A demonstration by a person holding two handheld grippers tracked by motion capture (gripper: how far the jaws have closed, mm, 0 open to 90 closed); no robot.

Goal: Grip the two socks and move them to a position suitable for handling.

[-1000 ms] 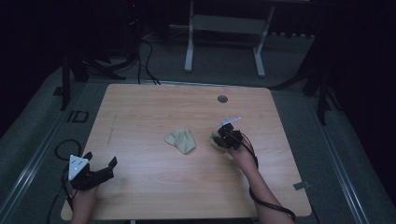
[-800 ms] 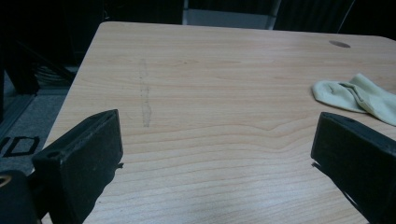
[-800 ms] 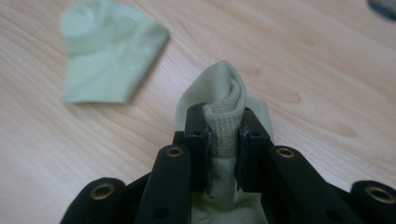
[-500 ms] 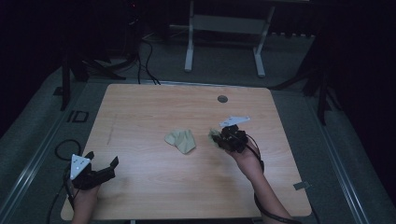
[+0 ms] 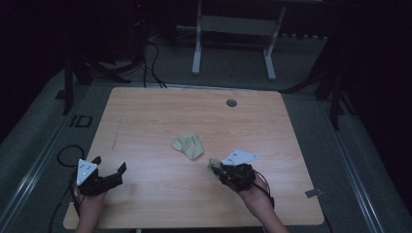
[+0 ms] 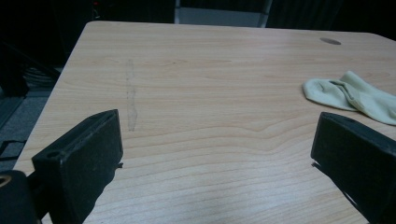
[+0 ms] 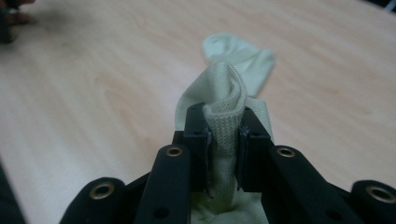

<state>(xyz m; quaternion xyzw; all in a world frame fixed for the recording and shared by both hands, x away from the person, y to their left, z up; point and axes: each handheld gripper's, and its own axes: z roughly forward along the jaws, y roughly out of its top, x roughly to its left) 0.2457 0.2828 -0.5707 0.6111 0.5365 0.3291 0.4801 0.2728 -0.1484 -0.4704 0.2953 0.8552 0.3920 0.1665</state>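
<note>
A pale green sock (image 5: 188,145) lies crumpled near the middle of the wooden table (image 5: 160,111). It also lies at the right of the left gripper view, sock (image 6: 355,95). A second pale green sock (image 7: 224,88) is pinched between the jaws of my right gripper (image 7: 224,122). In the high view this right gripper (image 5: 219,170) is just front-right of the lying sock, with the held sock (image 5: 212,164) bunched at its tip. My left gripper (image 5: 109,163) rests near the front-left corner, open, jaws wide apart over bare wood (image 6: 217,135).
A round grey grommet (image 5: 231,102) sits near the table's far edge. A faint pencil line (image 6: 130,98) marks the wood on the left. Cables and a white desk frame (image 5: 233,29) stand on the floor beyond the table.
My right gripper has pulled back toward the front edge, carrying its sock away from the lying sock. The left gripper has stayed put.
</note>
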